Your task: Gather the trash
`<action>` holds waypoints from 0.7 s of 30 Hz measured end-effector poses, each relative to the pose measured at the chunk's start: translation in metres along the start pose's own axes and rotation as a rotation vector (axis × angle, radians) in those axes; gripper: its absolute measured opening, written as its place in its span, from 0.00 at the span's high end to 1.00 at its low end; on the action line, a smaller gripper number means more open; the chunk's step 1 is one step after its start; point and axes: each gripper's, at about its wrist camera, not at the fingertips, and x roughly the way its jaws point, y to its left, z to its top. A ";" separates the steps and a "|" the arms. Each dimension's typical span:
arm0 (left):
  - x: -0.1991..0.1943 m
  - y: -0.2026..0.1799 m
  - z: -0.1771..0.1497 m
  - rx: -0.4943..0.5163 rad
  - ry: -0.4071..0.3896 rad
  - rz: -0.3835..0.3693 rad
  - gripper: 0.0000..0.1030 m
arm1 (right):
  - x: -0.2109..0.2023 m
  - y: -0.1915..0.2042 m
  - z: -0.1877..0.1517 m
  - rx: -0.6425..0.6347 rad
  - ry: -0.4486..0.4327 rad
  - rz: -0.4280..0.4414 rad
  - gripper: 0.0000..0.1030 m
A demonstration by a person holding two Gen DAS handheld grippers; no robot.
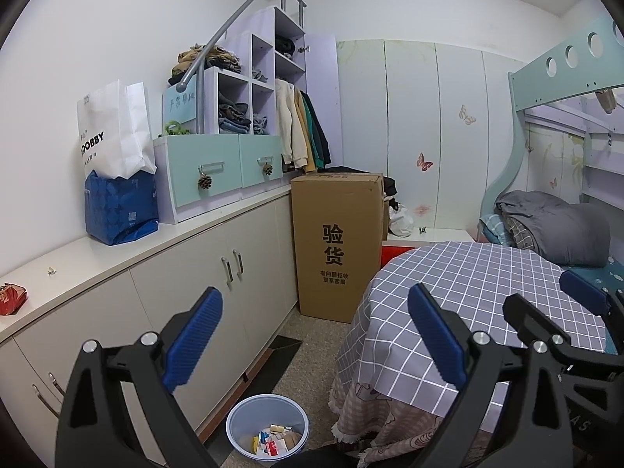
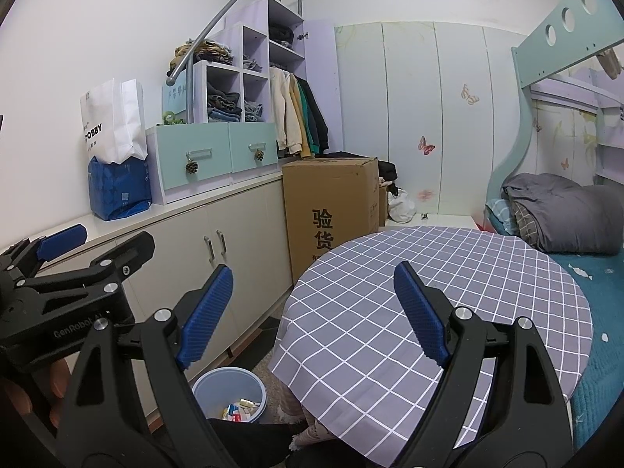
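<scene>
My left gripper [image 1: 316,331] stands open with nothing between its blue pads, above the floor between the cabinet and the round table. My right gripper [image 2: 314,312] is open and empty too, over the table's grey checked cloth [image 2: 370,292]. Each shows in the other's view: the right gripper [image 1: 553,304] at the right edge, the left gripper [image 2: 93,249] at the left. A blue bin [image 1: 269,409] [image 2: 226,386] stands on the floor below, with paper and wrapper trash [image 1: 273,444] [image 2: 240,409] inside. A red wrapper [image 1: 11,298] and a small scrap [image 1: 51,272] lie on the cabinet top.
A tall cardboard box [image 1: 337,245] stands between the cabinet [image 1: 175,296] and the table. A blue bag [image 1: 121,210] and a white paper bag [image 1: 113,132] sit on the cabinet top. A bed with a grey blanket [image 2: 561,214] lies right. White scraps [image 2: 577,269] dot its teal cover.
</scene>
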 end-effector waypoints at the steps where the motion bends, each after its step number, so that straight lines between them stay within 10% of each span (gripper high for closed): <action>1: 0.000 0.000 0.000 0.000 0.000 0.001 0.09 | 0.000 0.000 -0.001 -0.001 0.000 0.000 0.19; 21: -0.002 -0.004 0.000 0.004 0.001 0.001 0.09 | 0.000 -0.008 -0.007 0.004 0.007 -0.002 0.19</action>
